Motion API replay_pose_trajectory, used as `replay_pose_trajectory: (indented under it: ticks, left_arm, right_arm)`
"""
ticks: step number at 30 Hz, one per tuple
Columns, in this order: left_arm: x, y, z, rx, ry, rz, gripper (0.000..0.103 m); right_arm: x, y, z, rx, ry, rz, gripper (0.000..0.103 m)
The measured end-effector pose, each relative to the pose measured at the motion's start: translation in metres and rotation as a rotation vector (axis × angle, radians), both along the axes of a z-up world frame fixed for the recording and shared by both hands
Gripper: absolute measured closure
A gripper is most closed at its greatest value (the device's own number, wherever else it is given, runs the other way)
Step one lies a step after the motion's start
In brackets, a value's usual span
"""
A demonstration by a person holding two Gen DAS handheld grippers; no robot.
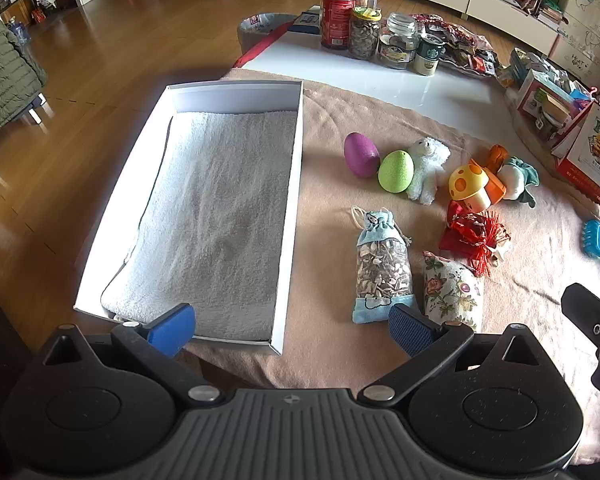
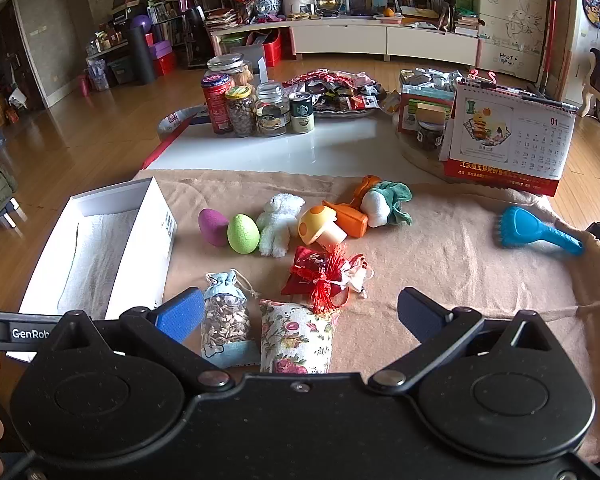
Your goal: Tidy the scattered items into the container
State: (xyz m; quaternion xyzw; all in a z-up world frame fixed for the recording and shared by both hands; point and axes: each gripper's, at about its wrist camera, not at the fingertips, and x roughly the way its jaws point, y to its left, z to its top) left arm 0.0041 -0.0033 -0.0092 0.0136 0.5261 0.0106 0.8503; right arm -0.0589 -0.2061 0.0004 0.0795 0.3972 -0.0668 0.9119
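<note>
The left gripper (image 1: 290, 330) is held with its jaws spread wide and nothing between them, above the near edge of the beige cloth (image 1: 380, 112), one blue pad over the near corner of the white box (image 1: 236, 90). The right gripper (image 2: 300, 314) is likewise held wide open and empty, low over the cloth, with the floral sachet (image 2: 296, 338) and the blue-topped pouch of dried pieces (image 2: 225, 320) seen just ahead between its fingers.

The box is set on the left side of the cloth and is lined with a white towel (image 1: 216, 216); no item is seen inside it. Behind the pouches a red tasselled sachet (image 2: 320, 272) is laid. Further back, a row is formed by a purple egg (image 2: 213, 226), a green egg (image 2: 243, 234), a white plush animal (image 2: 279, 220), a yellow mushroom toy (image 2: 322, 222), an orange toy (image 2: 354, 216) and a white-and-green plush (image 2: 384, 202). A blue brush (image 2: 532, 232) is placed well apart on the right. Jars and cans (image 2: 256, 108) are grouped beyond the cloth, beside a desk calendar (image 2: 512, 136).
</note>
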Motion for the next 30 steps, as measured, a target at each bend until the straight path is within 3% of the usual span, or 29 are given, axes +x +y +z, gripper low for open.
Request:
replay_pose_trajectory:
  ticks: [22,30]
  left_arm:
    - [0.0003,-0.0015,0.0003,-0.001,0.002,-0.006,0.001]
    - [-0.0037,-0.004,0.0053,-0.045,-0.02,-0.033,0.001]
  right_arm:
    - [0.0022,0.0025,0.0069,-0.013,-0.007,0.007,0.003]
    - [-0.0006,-0.0037,0.0084,-0.014,-0.018,-0.01,0.003]
